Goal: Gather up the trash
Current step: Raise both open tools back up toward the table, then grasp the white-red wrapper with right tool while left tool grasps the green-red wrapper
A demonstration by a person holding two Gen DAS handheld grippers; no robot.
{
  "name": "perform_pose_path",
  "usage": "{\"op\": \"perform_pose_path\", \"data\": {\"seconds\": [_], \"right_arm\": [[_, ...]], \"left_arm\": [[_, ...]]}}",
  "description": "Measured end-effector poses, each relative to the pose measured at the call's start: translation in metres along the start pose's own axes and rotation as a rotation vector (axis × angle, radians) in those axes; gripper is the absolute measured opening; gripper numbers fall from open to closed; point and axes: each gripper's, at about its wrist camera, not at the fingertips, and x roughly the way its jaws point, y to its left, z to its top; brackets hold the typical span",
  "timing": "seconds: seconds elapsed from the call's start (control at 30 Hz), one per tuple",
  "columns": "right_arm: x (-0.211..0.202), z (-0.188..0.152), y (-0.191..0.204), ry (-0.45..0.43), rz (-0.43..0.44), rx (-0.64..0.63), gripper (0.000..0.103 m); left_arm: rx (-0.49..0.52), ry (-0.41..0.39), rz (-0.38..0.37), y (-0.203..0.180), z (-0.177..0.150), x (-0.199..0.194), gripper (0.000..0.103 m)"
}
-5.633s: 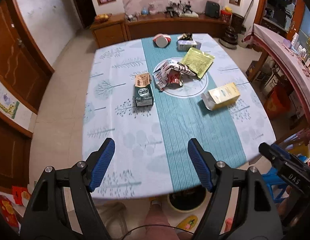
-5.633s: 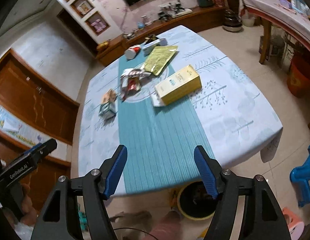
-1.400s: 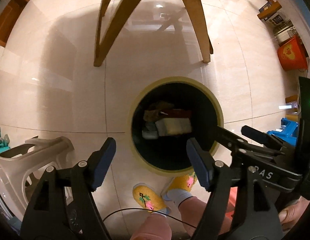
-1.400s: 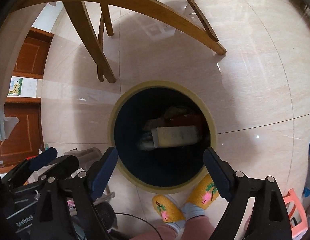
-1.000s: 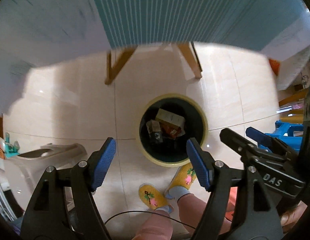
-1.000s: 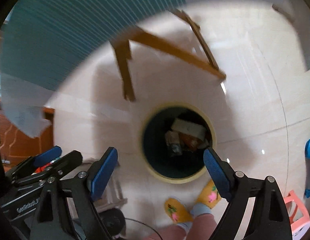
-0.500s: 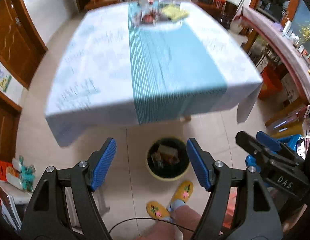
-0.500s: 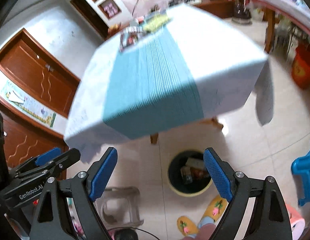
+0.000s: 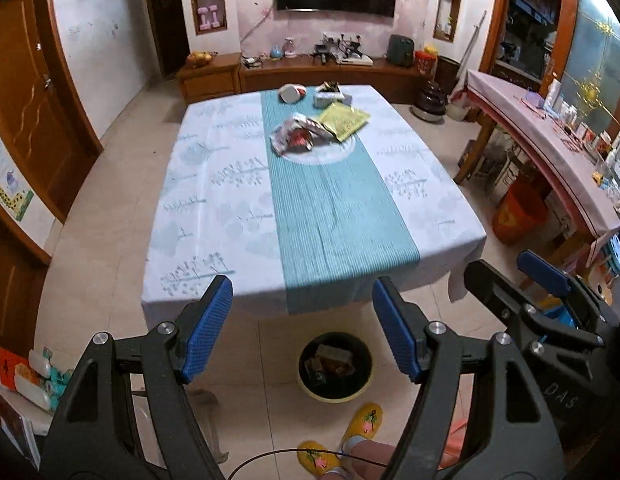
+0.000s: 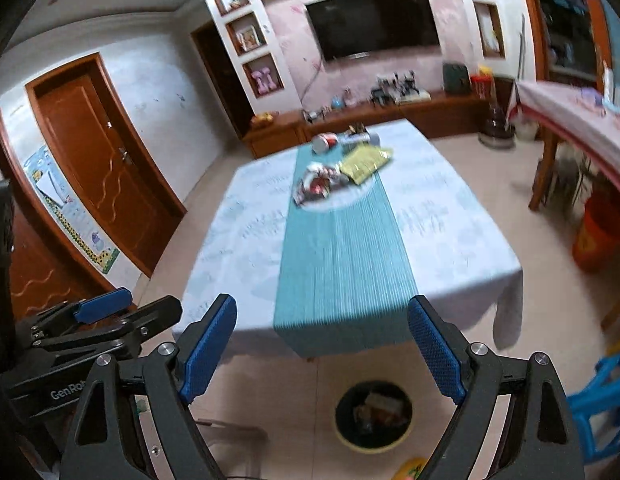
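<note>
A round bin (image 9: 335, 366) (image 10: 373, 416) stands on the floor in front of the table and holds boxes and wrappers. On the table's far half lie a crumpled red-and-white wrapper (image 9: 296, 138) (image 10: 317, 186), a yellow-green pouch (image 9: 343, 121) (image 10: 365, 163), a white-and-red can (image 9: 291, 93) (image 10: 324, 143) and a small grey box (image 9: 328, 97). My left gripper (image 9: 304, 330) hangs open above the floor near the bin, nothing between its fingers. My right gripper (image 10: 321, 354) is open and empty too, level with it.
The table (image 9: 214, 204) wears a white cloth with a teal runner. A grey stool (image 9: 198, 404) stands left of the bin, blue stools (image 10: 598, 396) to the right. The person's yellow slippers (image 9: 364, 420) are near the bin. A long side table (image 9: 550, 152) and orange bucket (image 9: 518, 216) stand right.
Both grippers have risen from over the bin and tilted up to face the table. The green carton and the yellow box seen on the table earlier now lie in the bin.
</note>
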Motion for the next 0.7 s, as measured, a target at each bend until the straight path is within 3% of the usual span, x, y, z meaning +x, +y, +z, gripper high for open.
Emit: {"op": "perform_pose_path", "data": {"seconds": [0.17,0.37,0.6,0.7], "right_arm": [[0.007,0.023,0.02,0.007,0.008,-0.017,0.089],[0.043,0.05,0.027,0.035,0.009,-0.024,0.088],[0.129,0.097,0.004,0.106,0.027,-0.049,0.076],[0.18,0.124,-0.013,0.152,0.054,-0.067,0.076]], "left_arm": [[-0.039,0.001,-0.027,0.017,0.018,-0.003,0.07],[-0.062,0.021,-0.01,0.032,0.039,0.024,0.07],[-0.136,0.069,0.017,0.049,0.083,0.09,0.07],[-0.173,0.085,0.046,0.052,0.113,0.128,0.07]]}}
